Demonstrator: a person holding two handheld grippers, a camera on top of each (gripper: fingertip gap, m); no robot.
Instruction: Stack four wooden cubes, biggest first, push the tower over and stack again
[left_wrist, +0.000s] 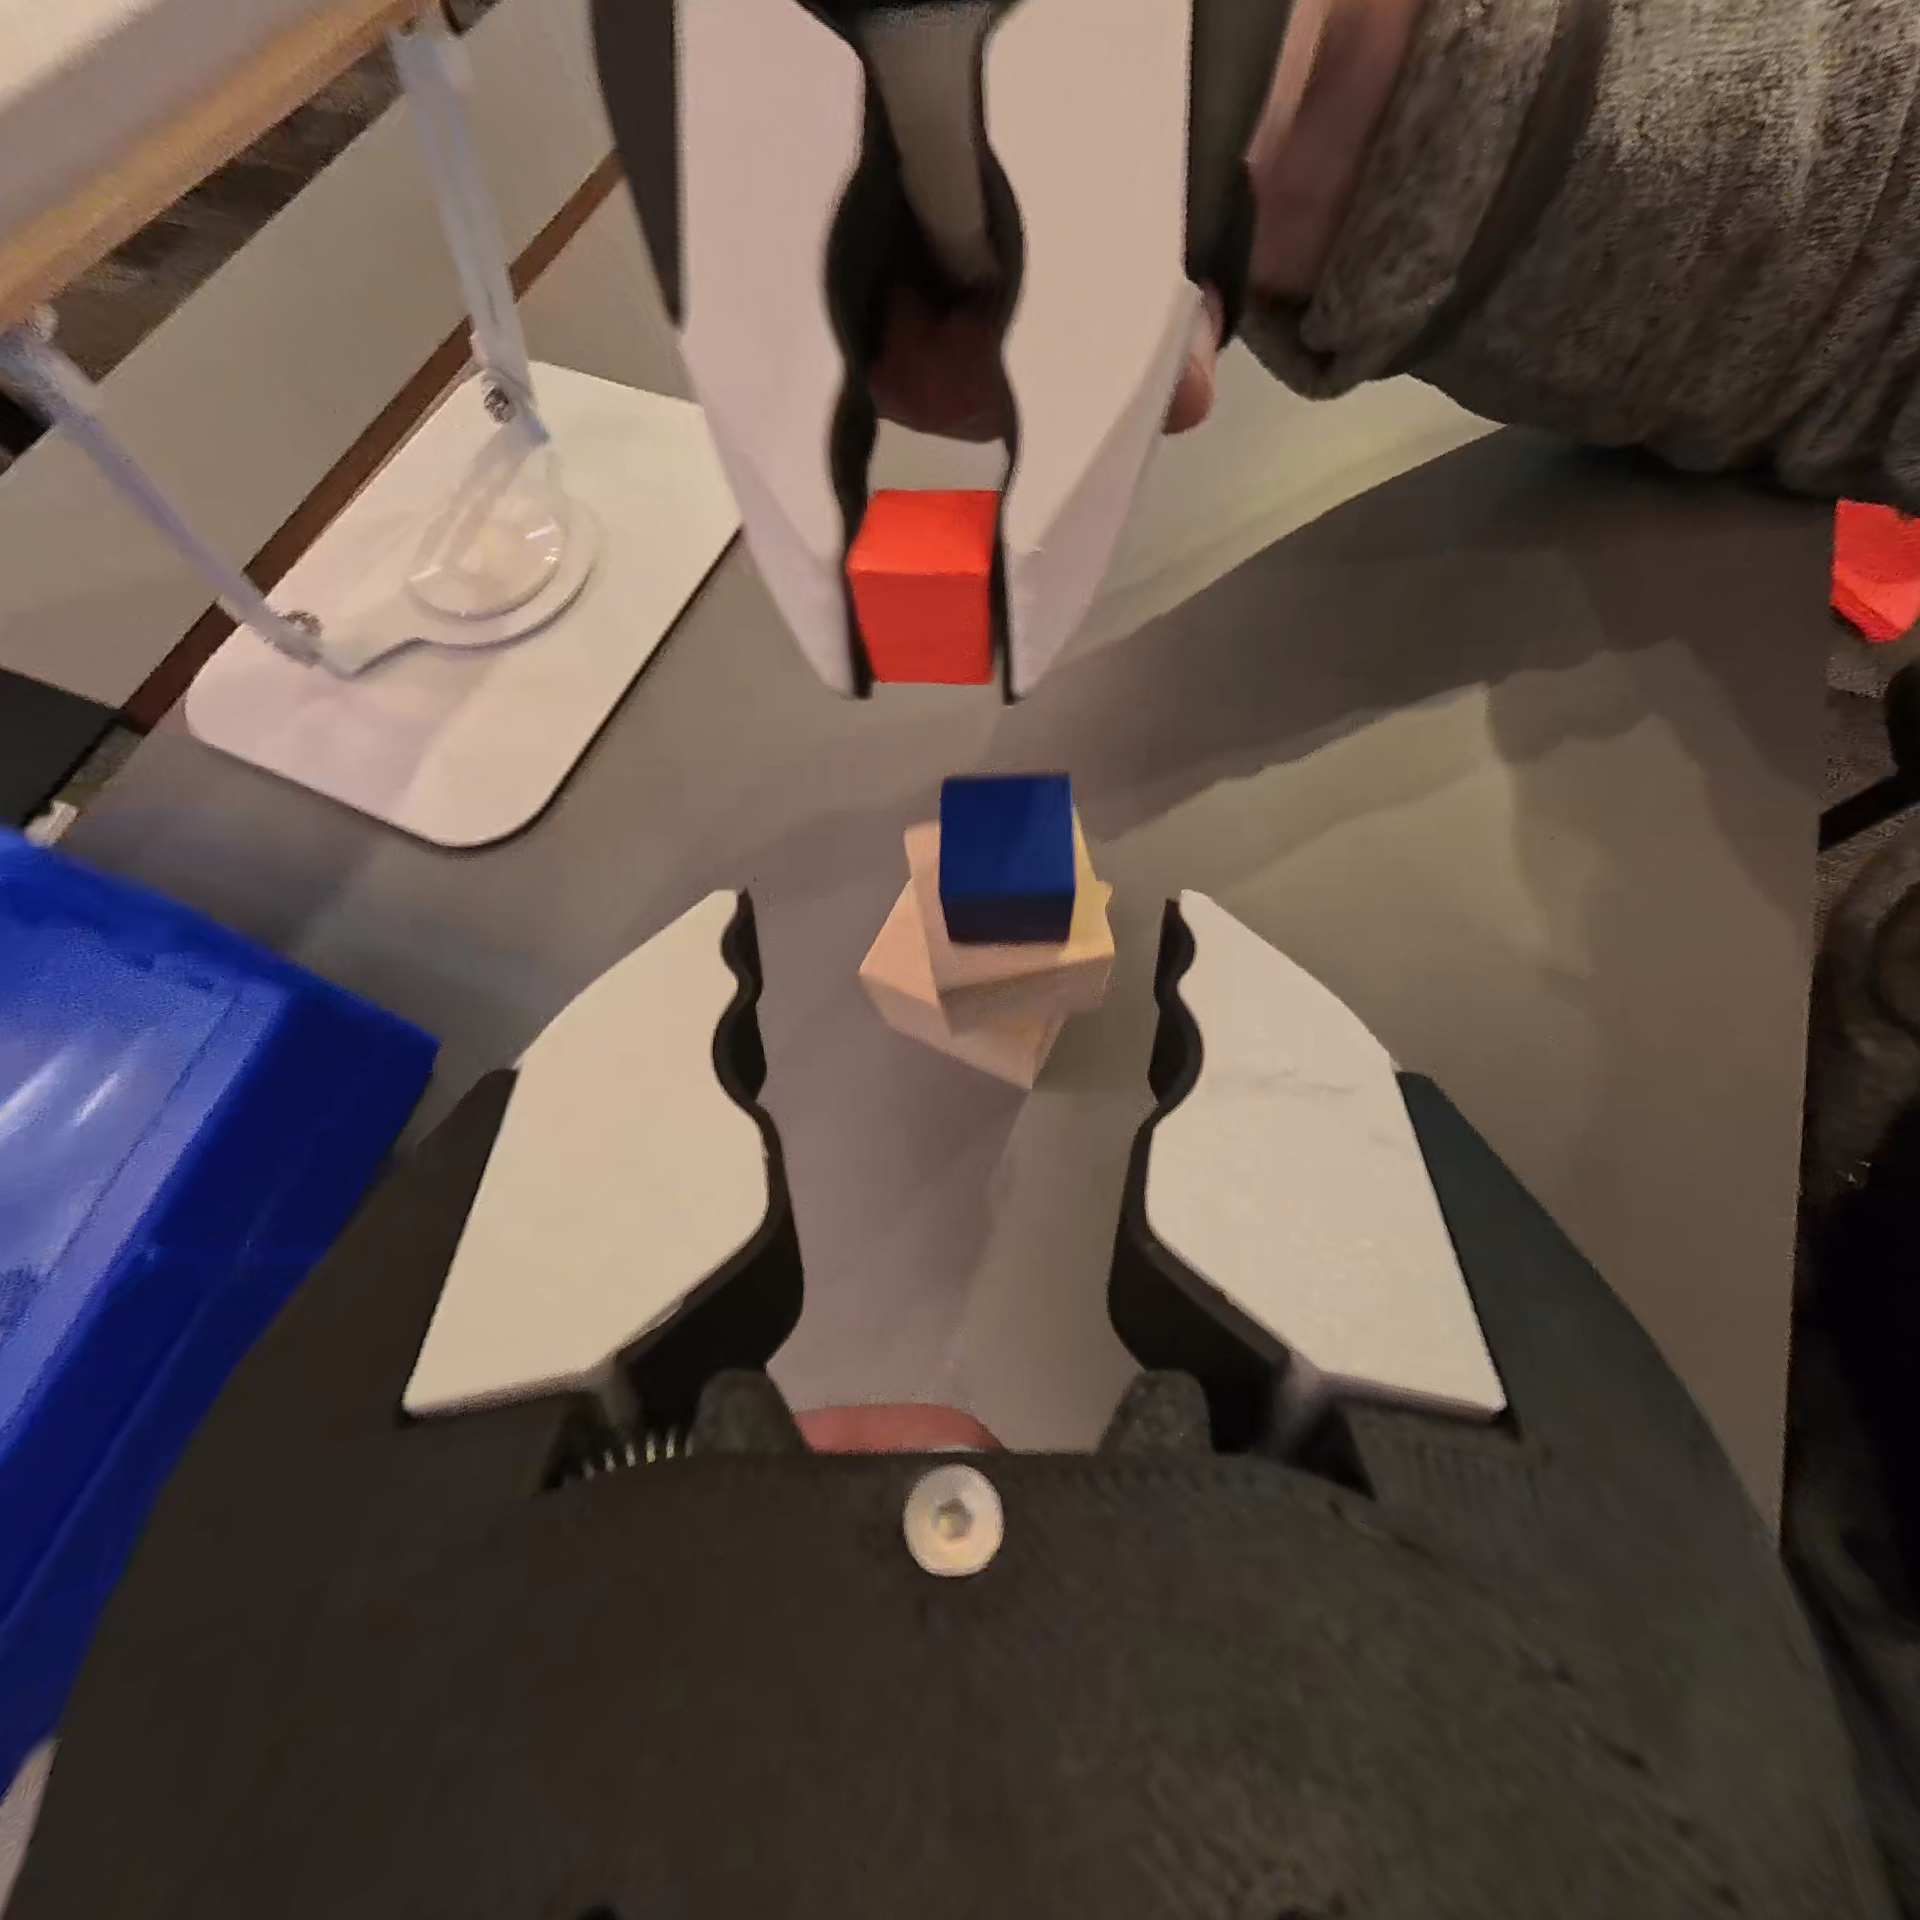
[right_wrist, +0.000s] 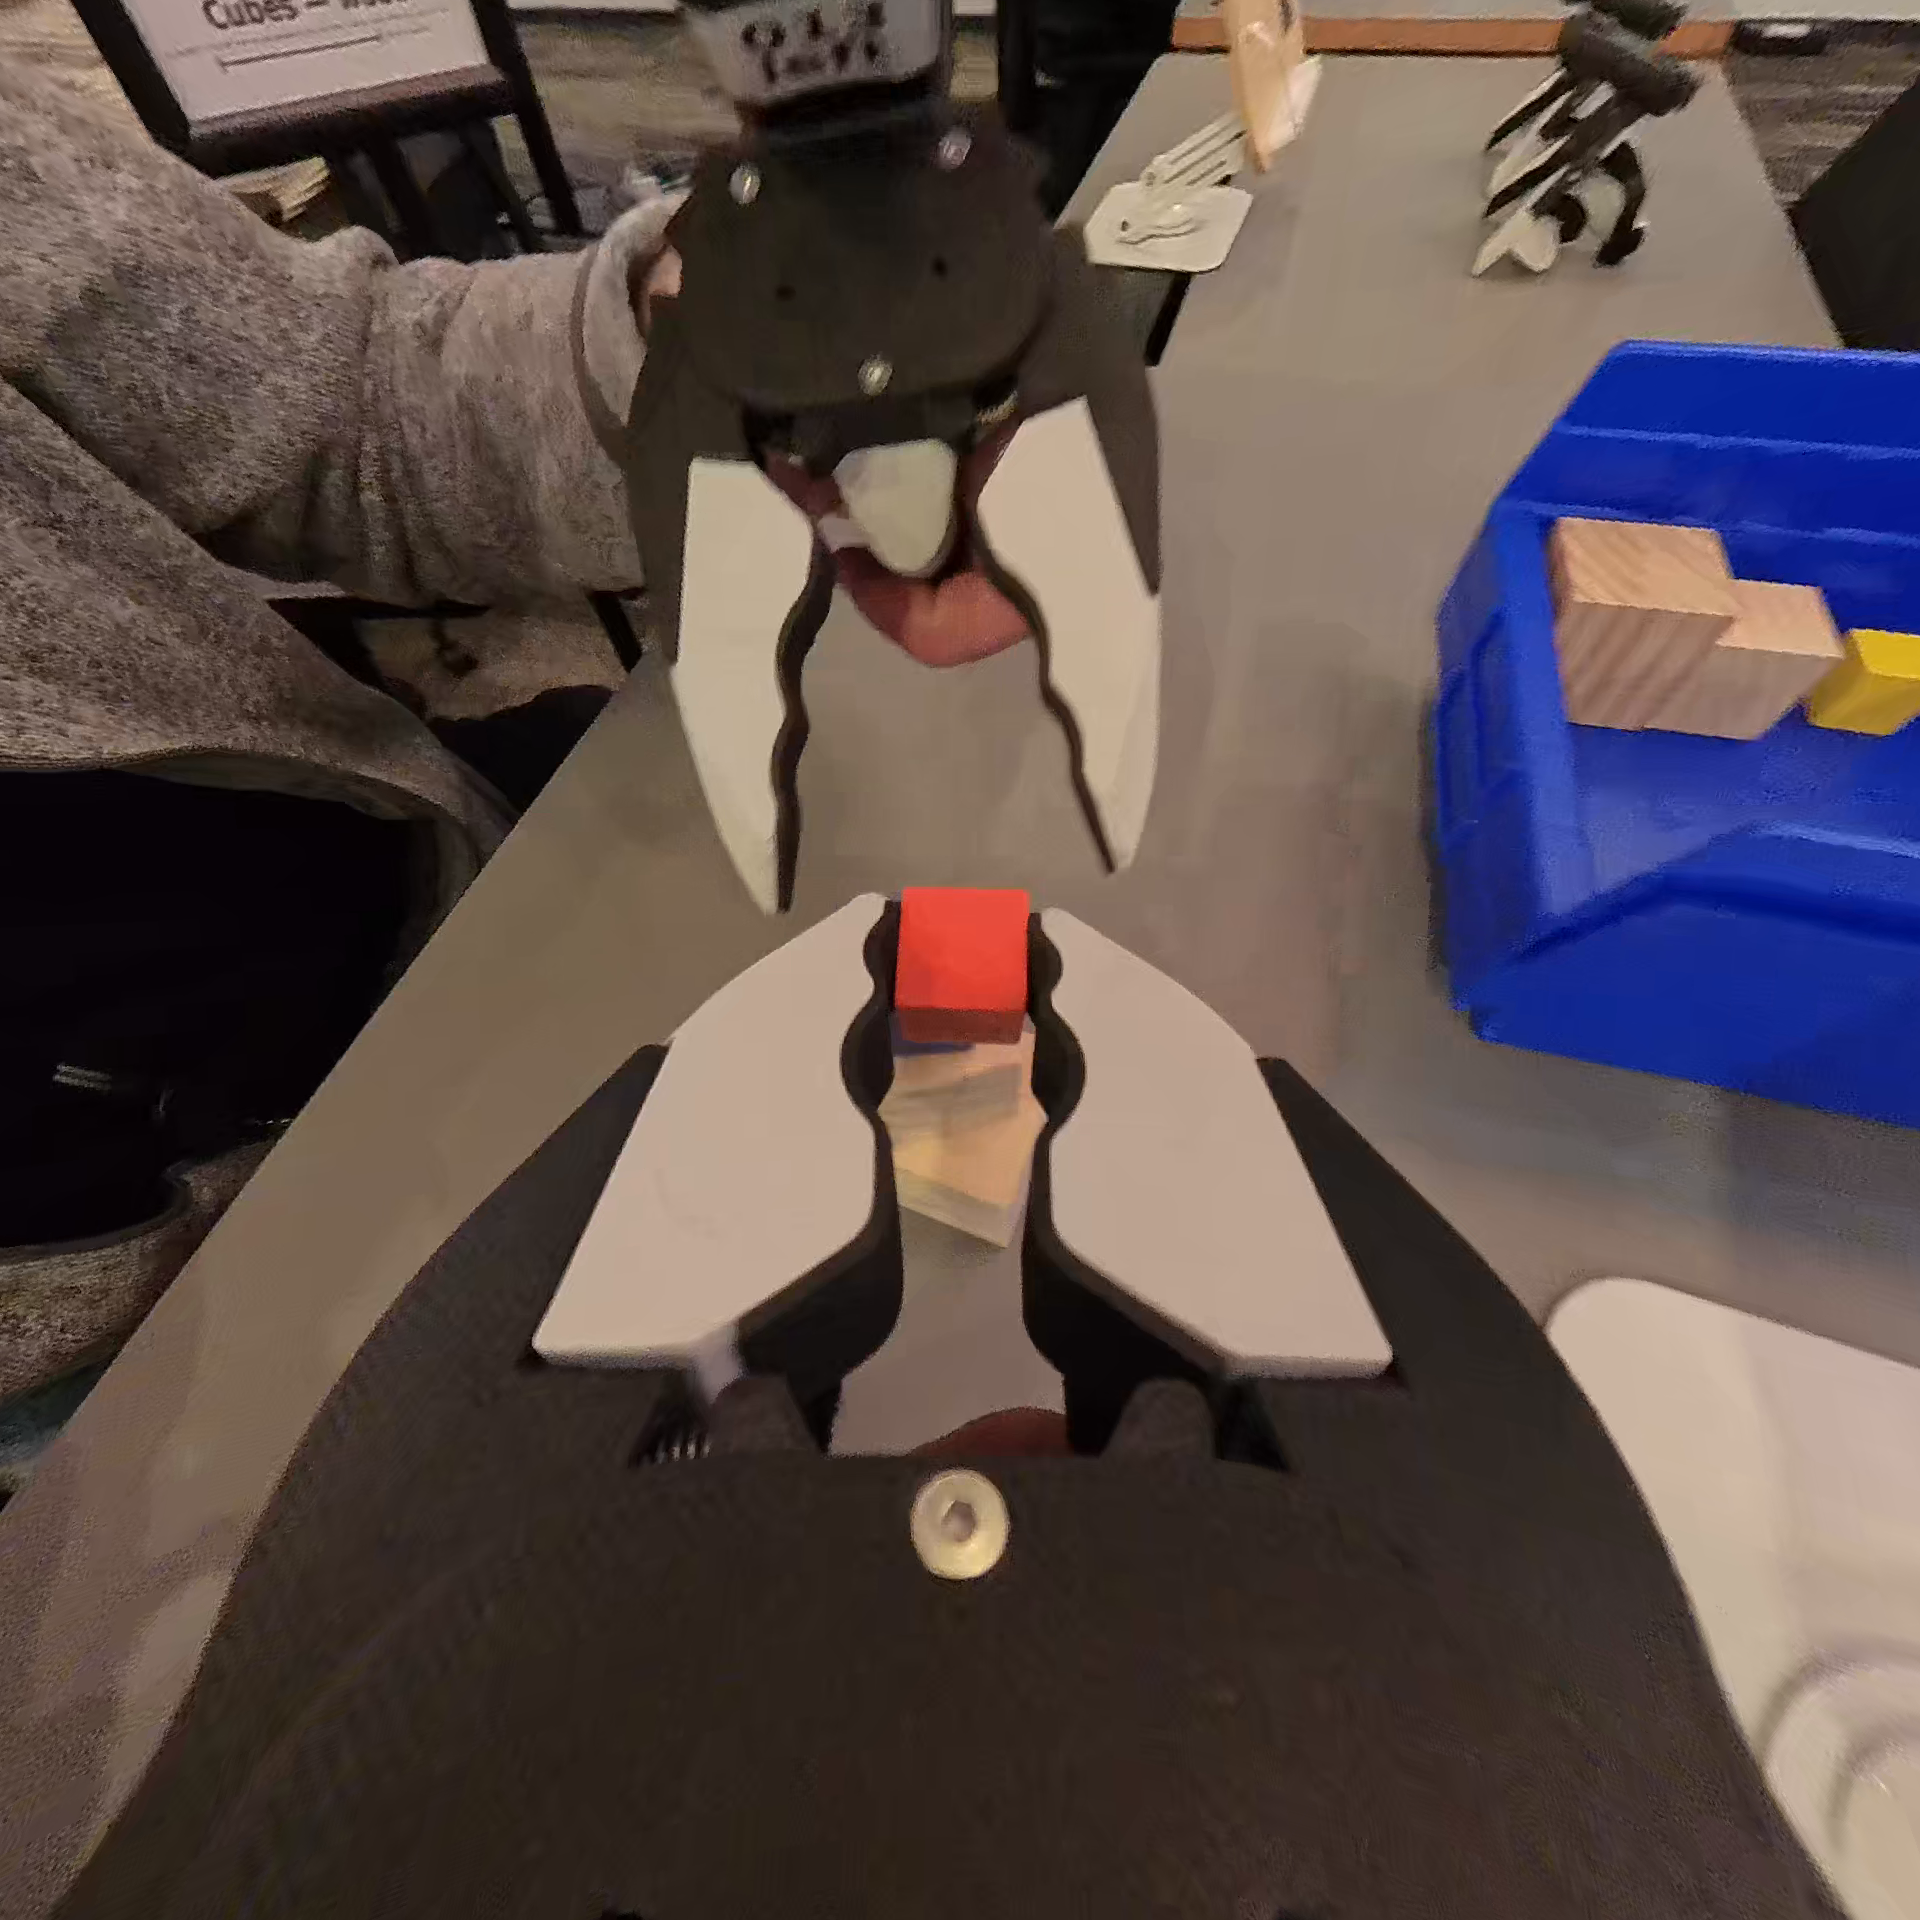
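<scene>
A tower stands on the grey table (left_wrist: 1351, 831): two plain wooden cubes (left_wrist: 987, 987), twisted against each other, with a smaller blue cube (left_wrist: 1006, 857) on top. My right gripper (left_wrist: 928, 686) comes in from the far side, shut on a small red cube (left_wrist: 920, 587) held just above the tower. In the right wrist view, the right gripper (right_wrist: 961, 920) holds the red cube (right_wrist: 961, 961) over the blue cube (right_wrist: 920, 1049) and wooden cubes (right_wrist: 961, 1143). My left gripper (left_wrist: 958, 914) is open and empty, its jaws wide on either side of the tower without touching it; it also shows opposite in the right wrist view (right_wrist: 940, 878).
A blue bin (right_wrist: 1662, 883) holds two wooden cubes (right_wrist: 1631, 634) and a yellow one (right_wrist: 1870, 681); it shows at the left in the left wrist view (left_wrist: 156, 1143). A white mat (left_wrist: 468, 675) carries a clear stand. A spare gripper (right_wrist: 1558, 156) lies far off. A red object (left_wrist: 1875, 582) sits at the right edge. My two grippers' fingertips are within a few centimetres of each other.
</scene>
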